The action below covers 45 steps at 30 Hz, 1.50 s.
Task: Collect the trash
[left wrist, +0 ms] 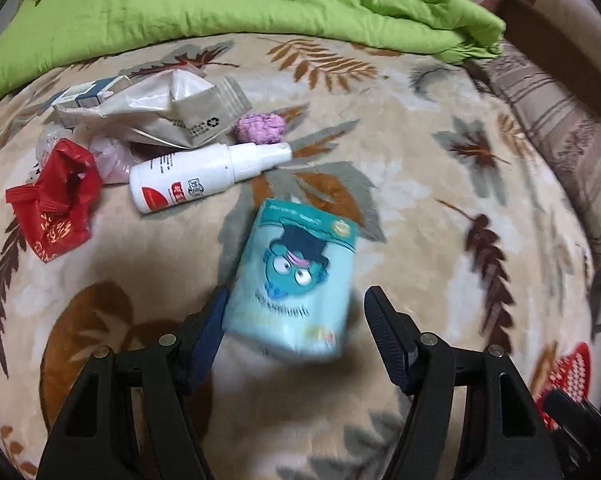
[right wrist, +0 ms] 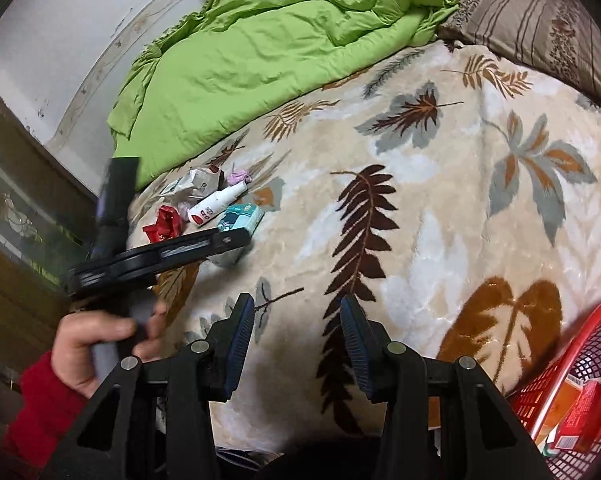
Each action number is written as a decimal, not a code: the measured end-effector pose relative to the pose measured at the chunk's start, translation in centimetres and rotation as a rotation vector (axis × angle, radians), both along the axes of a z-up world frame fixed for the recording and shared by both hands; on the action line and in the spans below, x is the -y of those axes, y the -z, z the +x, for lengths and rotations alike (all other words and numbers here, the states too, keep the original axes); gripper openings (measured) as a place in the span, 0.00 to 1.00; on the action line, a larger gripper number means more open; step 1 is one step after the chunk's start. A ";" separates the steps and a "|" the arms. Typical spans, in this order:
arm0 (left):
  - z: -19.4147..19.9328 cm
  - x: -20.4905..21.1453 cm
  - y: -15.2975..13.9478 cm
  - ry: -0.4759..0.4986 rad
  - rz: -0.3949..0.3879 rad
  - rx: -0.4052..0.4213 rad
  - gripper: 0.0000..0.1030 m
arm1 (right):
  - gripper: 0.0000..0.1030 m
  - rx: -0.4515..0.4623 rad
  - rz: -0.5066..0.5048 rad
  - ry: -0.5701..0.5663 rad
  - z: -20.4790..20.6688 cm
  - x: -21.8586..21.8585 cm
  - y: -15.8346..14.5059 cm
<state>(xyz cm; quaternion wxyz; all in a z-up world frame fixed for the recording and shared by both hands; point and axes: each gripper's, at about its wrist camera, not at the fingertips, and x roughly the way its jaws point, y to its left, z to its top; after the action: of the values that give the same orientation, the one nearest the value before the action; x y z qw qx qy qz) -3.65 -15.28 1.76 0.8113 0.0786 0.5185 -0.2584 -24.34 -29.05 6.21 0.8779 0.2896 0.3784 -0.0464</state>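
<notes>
Teal cartoon-printed tissue pack (left wrist: pixel 300 280) on leaf-patterned blanket (left wrist: pixel 420 160), lower centre, between left gripper (left wrist: pixel 296 300) fingers, released, left pad alongside. Lower edge blurred. Right gripper (right wrist: pixel 296 312) released, empty.

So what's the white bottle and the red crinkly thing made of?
The white bottle looks like smooth, glossy plastic: light glints along its side. The red crinkly thing seems to be a thin plastic bag, shiny and scrunched into sharp creases, with gold print; it could be foil-like wrapping instead.
</notes>
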 end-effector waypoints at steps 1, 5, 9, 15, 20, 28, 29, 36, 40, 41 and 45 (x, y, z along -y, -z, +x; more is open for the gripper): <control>-0.1 0.0 0.0 -0.005 0.005 0.022 0.60 | 0.47 0.003 0.003 -0.004 0.0 0.0 0.0; -0.4 -1.4 -0.2 -0.030 -0.004 0.064 0.34 | 0.47 -0.004 0.007 -0.020 0.4 -0.3 0.1; -1.5 -5.0 -1.1 -0.078 -0.059 0.062 0.32 | 0.47 -0.025 -0.005 -0.071 1.3 -1.3 0.2; -2.6 -11.2 -3.0 -0.203 -0.075 0.143 0.32 | 0.47 -0.021 -0.086 -0.190 5.2 -3.5 -1.4; -1.4 -13.9 -2.8 -0.301 -0.105 0.166 0.32 | 0.47 0.043 -0.119 -0.277 11.2 -5.1 -3.1; 0.0 -15.5 -1.8 -0.361 -0.121 0.164 0.32 | 0.47 0.063 -0.281 -0.372 20.4 -7.3 -3.6; 0.0 -15.6 -1.7 -0.364 -0.120 0.163 0.32 | 0.47 0.064 -0.284 -0.385 21.5 -7.4 -3.5; 0.7 -16.1 -0.9 -0.376 -0.138 0.120 0.32 | 0.47 -0.008 -0.357 -0.463 26.8 -9.2 -0.6; 0.7 -15.9 -0.9 -0.366 -0.133 0.127 0.33 | 0.28 -0.021 -0.376 -0.452 27.4 -9.5 0.9; 0.7 -15.9 -0.9 -0.365 -0.134 0.128 0.33 | 0.27 -0.002 -0.365 -0.444 27.0 -9.5 0.8; 0.7 -16.1 -1.0 -0.366 -0.145 0.125 0.33 | 0.22 0.062 -0.351 -0.402 24.2 -9.5 -0.6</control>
<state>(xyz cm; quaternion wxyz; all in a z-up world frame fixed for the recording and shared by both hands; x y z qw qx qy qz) -2.99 0.85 2.77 0.8790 -0.0597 0.4526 -0.1379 -0.11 -19.50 6.79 0.9175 0.0532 0.3875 0.0727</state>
